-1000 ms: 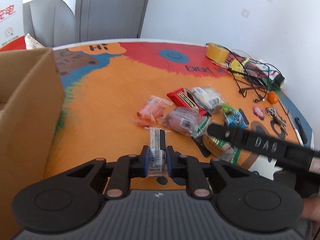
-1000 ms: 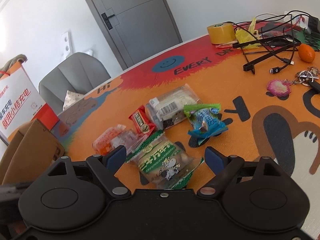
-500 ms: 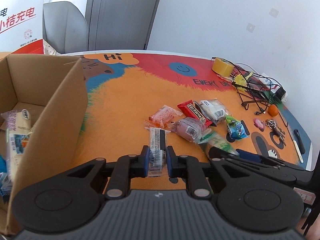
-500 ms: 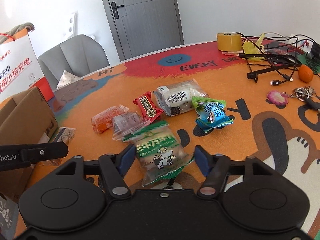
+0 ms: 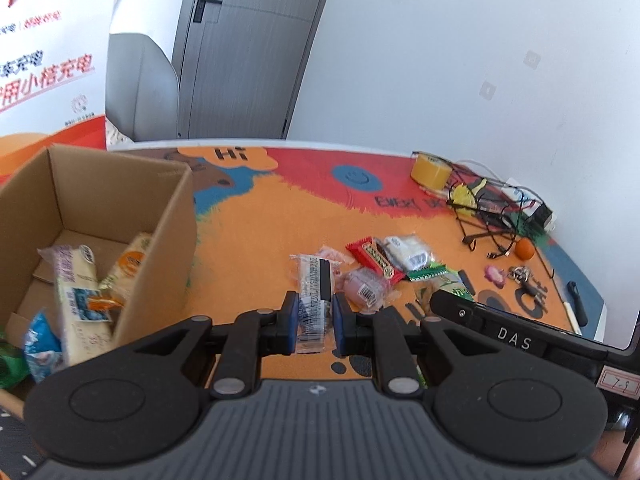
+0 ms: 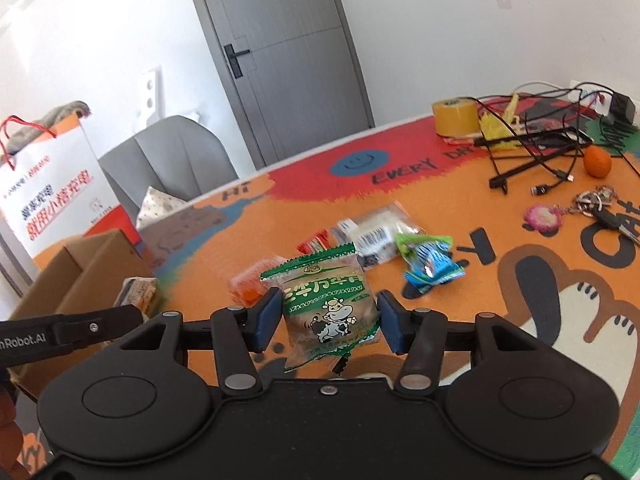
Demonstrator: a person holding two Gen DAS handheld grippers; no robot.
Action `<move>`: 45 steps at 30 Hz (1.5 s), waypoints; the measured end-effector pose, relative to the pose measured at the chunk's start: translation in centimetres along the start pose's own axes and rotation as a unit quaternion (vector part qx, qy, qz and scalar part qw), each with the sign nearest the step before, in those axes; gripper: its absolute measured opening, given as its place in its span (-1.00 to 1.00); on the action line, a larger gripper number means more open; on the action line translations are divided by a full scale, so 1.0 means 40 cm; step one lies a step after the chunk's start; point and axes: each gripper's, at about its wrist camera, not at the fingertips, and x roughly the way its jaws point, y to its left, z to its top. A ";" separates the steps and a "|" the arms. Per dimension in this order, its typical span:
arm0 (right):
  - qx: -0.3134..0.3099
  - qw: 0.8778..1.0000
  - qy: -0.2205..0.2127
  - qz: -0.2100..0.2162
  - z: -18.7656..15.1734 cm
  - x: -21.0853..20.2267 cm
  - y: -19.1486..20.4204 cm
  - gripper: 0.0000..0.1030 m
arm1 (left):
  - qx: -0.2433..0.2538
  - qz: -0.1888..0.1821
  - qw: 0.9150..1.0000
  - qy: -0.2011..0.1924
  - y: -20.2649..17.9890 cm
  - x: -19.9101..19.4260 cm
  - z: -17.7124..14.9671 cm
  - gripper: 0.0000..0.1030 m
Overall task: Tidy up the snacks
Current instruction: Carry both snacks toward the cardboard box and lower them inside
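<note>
Left tongs (image 5: 314,318): closed on a clear wrapper (image 5: 315,292) with black barcode print, lower centre of the left wrist view; the wrapper stands upright between the blue pads and is off the table (image 5: 280,216).

Right tongs (image 6: 328,320): gripping a green cow packet (image 6: 328,308), lower centre of the right wrist view; both pads touch its sides and it is lifted clear of the table.

Box (image 5: 120,204): open cardboard, left of the left wrist view, beside the left tongs. Several snack packets lie inside, leaning on its near wall.

Loose snacks, centre of the table:
- red bar (image 5: 374,260), touching a white packet (image 5: 408,252) to its right
- pink-grey packet (image 5: 364,286), just in front of the red bar
- orange packet (image 6: 248,284), partly hidden behind the left pad in the right wrist view
- blue-green packet (image 6: 430,260), right of the white packet

Other items, right side of the table:
- tape roll (image 6: 456,118), upper right
- tangled black cables (image 6: 540,148), beside the tape
- small orange fruit (image 6: 597,162), near the cables
- pink charm (image 6: 542,218) with keys (image 6: 600,204)

Background: grey door (image 6: 288,56), grey chair (image 6: 168,160), white-and-orange paper bag (image 5: 48,48) behind the box.
</note>
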 end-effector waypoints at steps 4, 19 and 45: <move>-0.008 1.000 -0.013 0.023 0.021 -0.020 0.046 0.01 | -0.001 0.007 1.000 -0.016 0.014 -0.044 0.016 -0.68; -0.050 0.993 -0.031 0.101 0.057 -0.032 0.263 0.01 | -0.022 0.058 0.996 -0.065 0.154 -0.193 0.052 -0.68; -0.101 0.983 0.014 0.155 0.050 0.046 0.518 0.01 | -0.073 0.096 0.992 -0.026 0.395 -0.199 0.072 -0.57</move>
